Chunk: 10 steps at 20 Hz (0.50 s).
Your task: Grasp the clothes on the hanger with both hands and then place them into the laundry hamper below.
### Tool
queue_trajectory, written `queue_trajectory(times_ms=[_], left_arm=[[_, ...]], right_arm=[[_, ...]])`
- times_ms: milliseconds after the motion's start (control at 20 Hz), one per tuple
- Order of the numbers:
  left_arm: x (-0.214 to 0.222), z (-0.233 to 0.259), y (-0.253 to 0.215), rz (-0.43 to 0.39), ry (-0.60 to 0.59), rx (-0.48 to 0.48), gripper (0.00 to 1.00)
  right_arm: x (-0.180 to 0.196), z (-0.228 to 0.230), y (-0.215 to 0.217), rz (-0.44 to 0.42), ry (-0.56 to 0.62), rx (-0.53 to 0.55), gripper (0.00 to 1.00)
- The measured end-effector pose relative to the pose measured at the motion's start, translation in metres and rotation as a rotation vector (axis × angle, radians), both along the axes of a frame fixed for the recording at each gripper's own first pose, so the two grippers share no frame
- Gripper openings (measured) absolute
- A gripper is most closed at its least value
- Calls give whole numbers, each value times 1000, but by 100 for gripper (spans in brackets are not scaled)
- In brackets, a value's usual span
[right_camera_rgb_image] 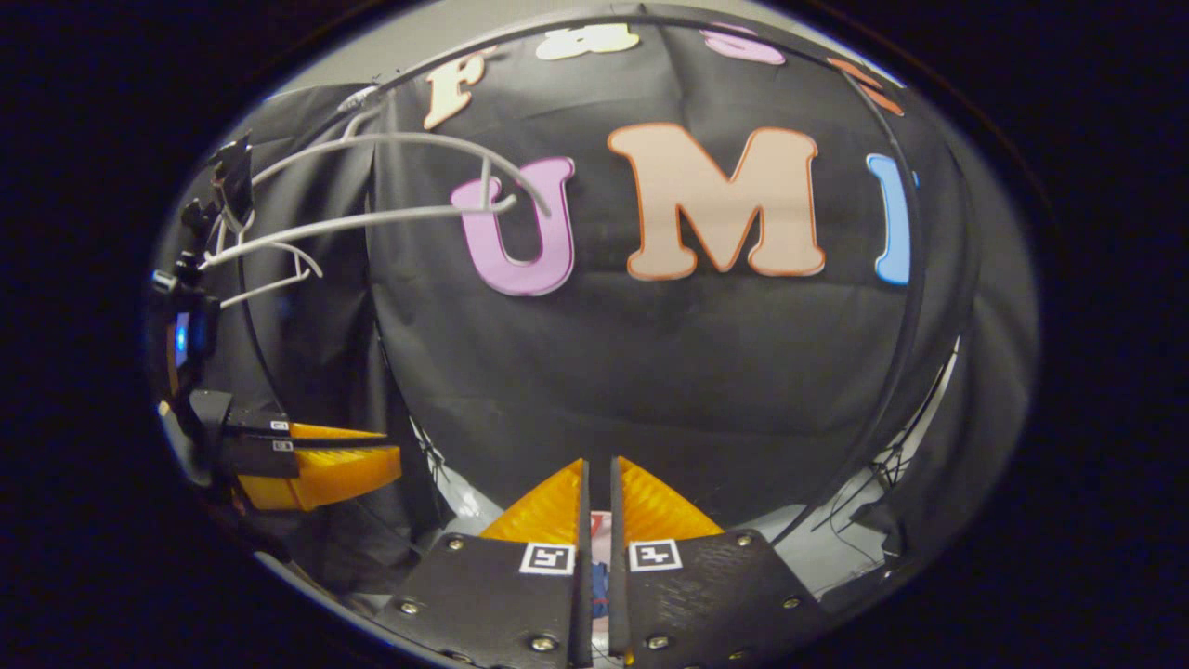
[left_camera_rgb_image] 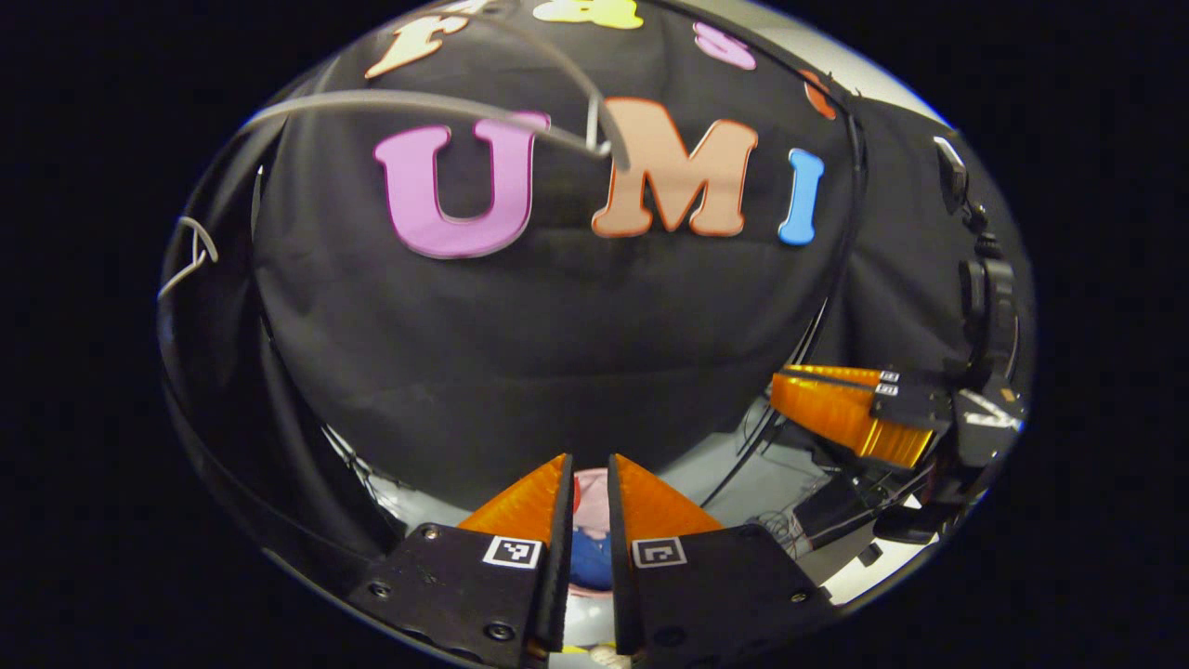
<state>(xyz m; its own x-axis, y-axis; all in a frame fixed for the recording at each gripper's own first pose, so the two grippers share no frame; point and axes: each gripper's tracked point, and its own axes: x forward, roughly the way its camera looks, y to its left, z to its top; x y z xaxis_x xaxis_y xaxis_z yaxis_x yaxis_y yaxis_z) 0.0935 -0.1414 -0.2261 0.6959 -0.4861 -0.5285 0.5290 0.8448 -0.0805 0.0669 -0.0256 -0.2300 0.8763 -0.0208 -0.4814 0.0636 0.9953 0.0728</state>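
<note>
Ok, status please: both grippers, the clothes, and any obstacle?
Left gripper, right gripper: jaws shut. Hanger bare. Coloured cloth seen between left jaws; held or not, cannot tell. No obstacle seen.

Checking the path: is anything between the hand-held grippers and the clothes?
Nothing visible. Coloured cloth shows in the narrow finger gap of the left hand-held gripper and the right hand-held gripper; whether it is pinched, I cannot tell.
</note>
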Motion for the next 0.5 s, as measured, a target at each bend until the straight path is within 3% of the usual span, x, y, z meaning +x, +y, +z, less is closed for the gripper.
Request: queue_trajectory(times_ms=[350,400,500], left_arm=[[13,113,0,27,-268,-121,22],[12,123,3,30,-315,-138,15],[6,145,16,22,-399,-172,35]], right_arm=[[4,120,-9,-20,-247,-27,7],[3,135,-10,-19,-281,-31,7],[-3,163,-10,-23,-342,-35,2]])
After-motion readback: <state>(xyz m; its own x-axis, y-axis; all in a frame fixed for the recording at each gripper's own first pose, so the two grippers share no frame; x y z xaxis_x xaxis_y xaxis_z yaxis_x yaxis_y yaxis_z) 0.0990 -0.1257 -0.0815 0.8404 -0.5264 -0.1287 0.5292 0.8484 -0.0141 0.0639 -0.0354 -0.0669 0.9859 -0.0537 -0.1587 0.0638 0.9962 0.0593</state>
